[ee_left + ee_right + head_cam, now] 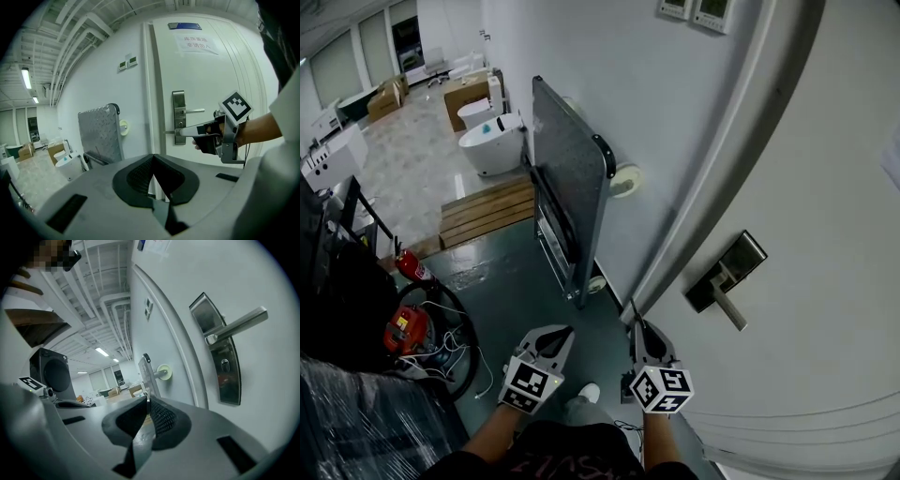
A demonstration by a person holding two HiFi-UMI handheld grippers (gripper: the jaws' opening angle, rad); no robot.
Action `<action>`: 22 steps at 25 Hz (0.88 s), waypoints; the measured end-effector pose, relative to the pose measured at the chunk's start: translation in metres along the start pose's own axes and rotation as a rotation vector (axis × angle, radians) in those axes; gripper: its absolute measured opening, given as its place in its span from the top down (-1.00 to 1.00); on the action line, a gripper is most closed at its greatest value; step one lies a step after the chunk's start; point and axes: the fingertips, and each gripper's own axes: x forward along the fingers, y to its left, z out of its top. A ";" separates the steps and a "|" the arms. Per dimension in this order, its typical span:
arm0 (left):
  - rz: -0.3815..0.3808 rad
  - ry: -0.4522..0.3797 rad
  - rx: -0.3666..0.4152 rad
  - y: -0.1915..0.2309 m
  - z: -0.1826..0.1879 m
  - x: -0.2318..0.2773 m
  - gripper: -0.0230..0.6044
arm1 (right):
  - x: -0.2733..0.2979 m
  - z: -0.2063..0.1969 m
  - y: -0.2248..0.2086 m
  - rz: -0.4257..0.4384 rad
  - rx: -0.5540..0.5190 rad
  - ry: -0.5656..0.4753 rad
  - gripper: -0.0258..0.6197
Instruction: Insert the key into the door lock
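The white door [825, 187] carries a steel lock plate [727, 272] with a lever handle [733, 312]. In the right gripper view the plate [220, 357] shows its keyhole [225, 364] below the lever [236, 324]. My right gripper [637, 328] is shut on a thin metal key [632, 309], held low and left of the lock, near the door's edge. From the left gripper view, the key [169, 132] points at the plate [178, 117], a short way off it. My left gripper [565, 330] hangs beside the right one, jaws together with nothing between them.
A grey checker-plate cart [567, 178] leans upright against the wall left of the door, with a round wall bumper [623, 180] behind it. Farther left lie a wooden pallet [487, 211], toilets [487, 141], a red fire extinguisher [411, 265] and loose cables [441, 347].
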 end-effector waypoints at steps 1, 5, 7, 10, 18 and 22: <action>-0.004 0.003 0.000 0.003 0.000 0.006 0.89 | 0.006 0.001 -0.002 0.001 0.001 0.001 0.67; -0.016 0.013 0.004 0.014 0.003 0.029 0.89 | 0.032 0.006 -0.009 0.013 -0.001 0.010 0.67; -0.017 0.016 0.007 0.021 0.006 0.041 0.89 | 0.045 0.009 -0.013 0.022 0.002 0.013 0.67; -0.017 0.016 0.013 0.032 0.014 0.058 0.89 | 0.063 0.016 -0.018 0.033 0.007 0.013 0.67; -0.003 -0.004 0.030 0.058 0.039 0.098 0.89 | 0.103 0.037 -0.027 0.074 -0.011 0.011 0.67; 0.000 -0.014 0.035 0.063 0.047 0.109 0.89 | 0.111 0.043 -0.029 0.084 -0.019 0.008 0.67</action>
